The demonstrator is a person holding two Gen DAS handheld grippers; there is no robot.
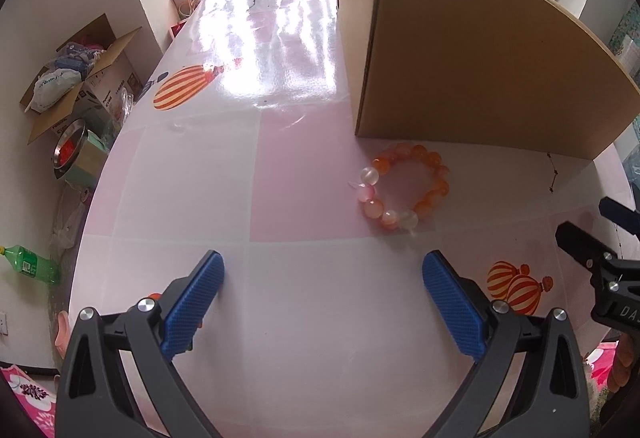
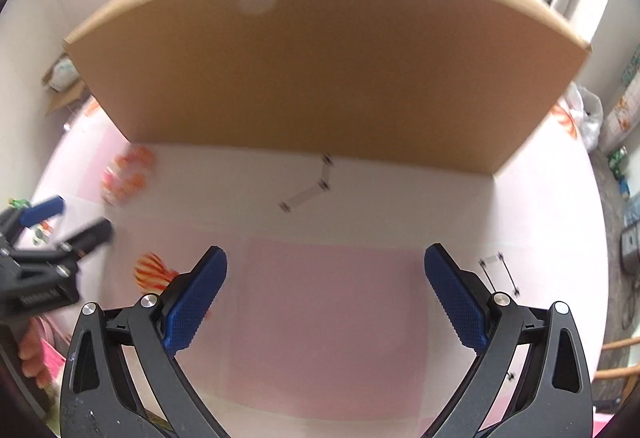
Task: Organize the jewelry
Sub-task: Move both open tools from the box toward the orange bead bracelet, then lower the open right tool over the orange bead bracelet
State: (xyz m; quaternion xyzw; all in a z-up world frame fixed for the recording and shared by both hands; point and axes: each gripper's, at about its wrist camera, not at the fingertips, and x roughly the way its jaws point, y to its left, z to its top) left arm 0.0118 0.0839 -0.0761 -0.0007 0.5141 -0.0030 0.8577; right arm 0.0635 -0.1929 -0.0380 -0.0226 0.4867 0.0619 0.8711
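Left gripper (image 1: 323, 266) jaws wide, "Panasonic" box (image 1: 108, 94) beyond

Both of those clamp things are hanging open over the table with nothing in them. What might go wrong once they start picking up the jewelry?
1. The bead bracelet is round and glossy, so it might roll or squirt out of closing jaws.
2. The thin chain lies flat on the table right by the cardboard box; it looks hard to pinch, and the right gripper may bump the box wall.
3. The left gripper hangs close beside the right; they might collide.
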